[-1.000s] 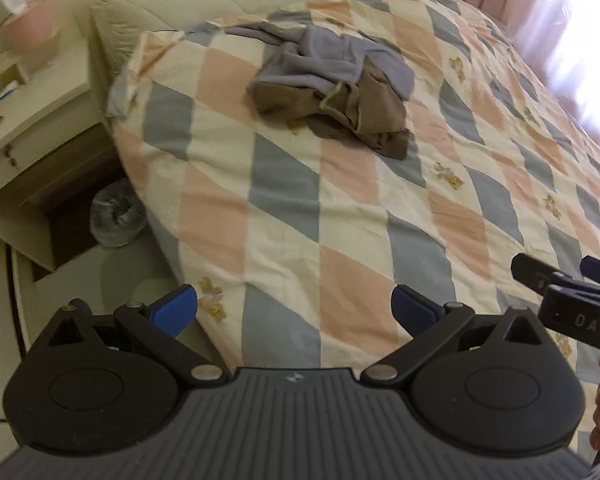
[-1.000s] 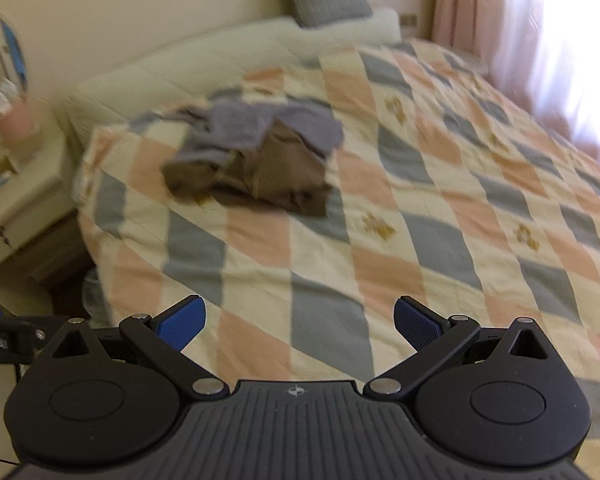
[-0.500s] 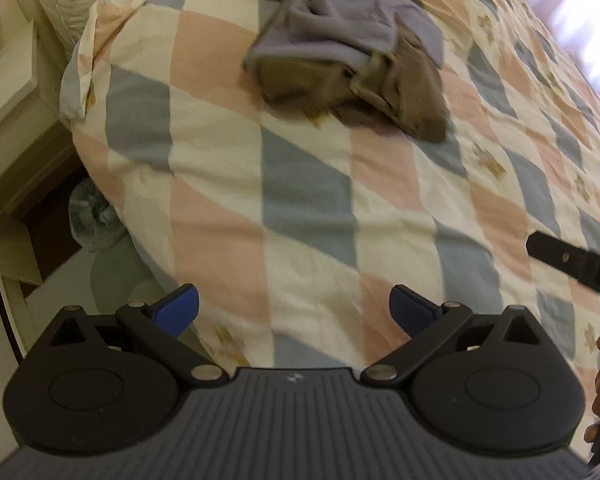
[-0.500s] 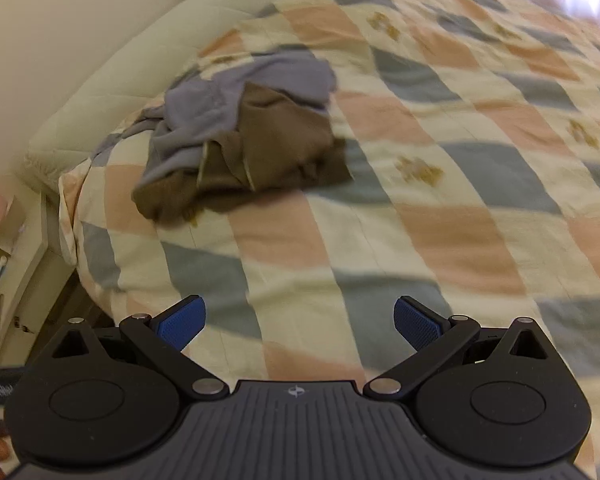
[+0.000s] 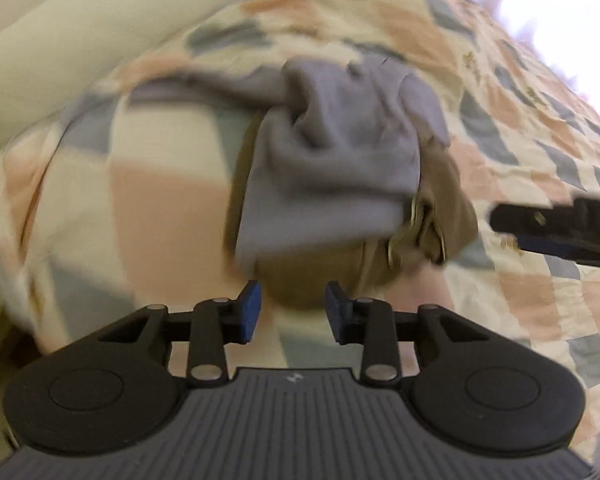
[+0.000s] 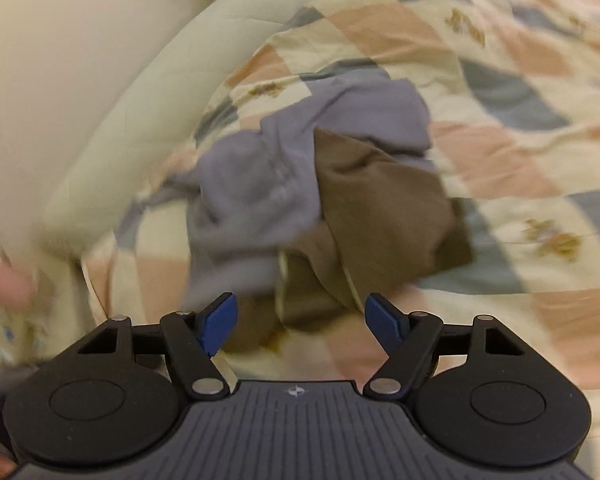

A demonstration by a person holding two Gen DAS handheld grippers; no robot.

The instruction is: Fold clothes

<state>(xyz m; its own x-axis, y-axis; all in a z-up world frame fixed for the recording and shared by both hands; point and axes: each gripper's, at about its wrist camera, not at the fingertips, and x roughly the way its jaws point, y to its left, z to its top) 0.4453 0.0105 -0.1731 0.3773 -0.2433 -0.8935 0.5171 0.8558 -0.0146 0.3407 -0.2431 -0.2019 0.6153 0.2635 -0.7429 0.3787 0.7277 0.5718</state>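
**Both grippers came down on the crumpled clothes**

A grey garment lay crumpled on a brown garment near the corner of the bed, close to its cream padded edge. The left gripper had just been closing; its fingers stood half apart, the brown cloth's edge between them, not pinched. The right gripper was also closing, its fingers still wide, nothing gripped.

Open quilt lies free right of the clothes pile; the padded headboard blocks the left, far side.
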